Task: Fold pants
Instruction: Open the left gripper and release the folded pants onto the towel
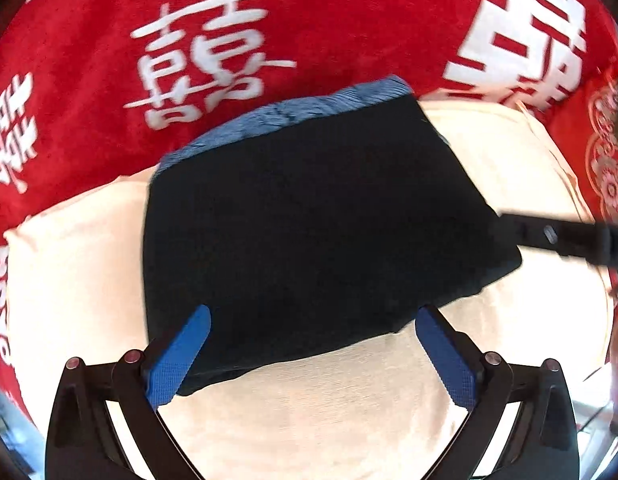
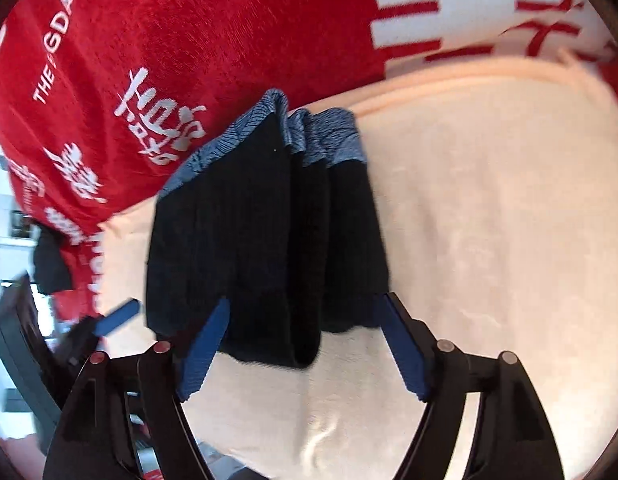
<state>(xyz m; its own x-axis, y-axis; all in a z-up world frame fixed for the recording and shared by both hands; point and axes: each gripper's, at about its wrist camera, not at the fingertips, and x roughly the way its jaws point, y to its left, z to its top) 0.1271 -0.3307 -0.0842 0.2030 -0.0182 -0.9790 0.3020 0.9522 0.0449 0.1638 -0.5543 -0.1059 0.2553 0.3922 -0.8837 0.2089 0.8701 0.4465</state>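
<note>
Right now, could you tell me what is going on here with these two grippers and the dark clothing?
A person holding two handheld grippers is folding a pair of black pants with a blue-grey waistband. The pants lie folded into a compact bundle on a cream towel, which rests on a red blanket printed with white characters. The left gripper and the right gripper both hang open at the bundle's near edge, neither clamping the fabric. The fold looks close to finished.

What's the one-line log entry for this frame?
stage: pants folded into compact stack | on: cream towel over red blanket | left tongs: open, empty | right tongs: open, empty
</note>
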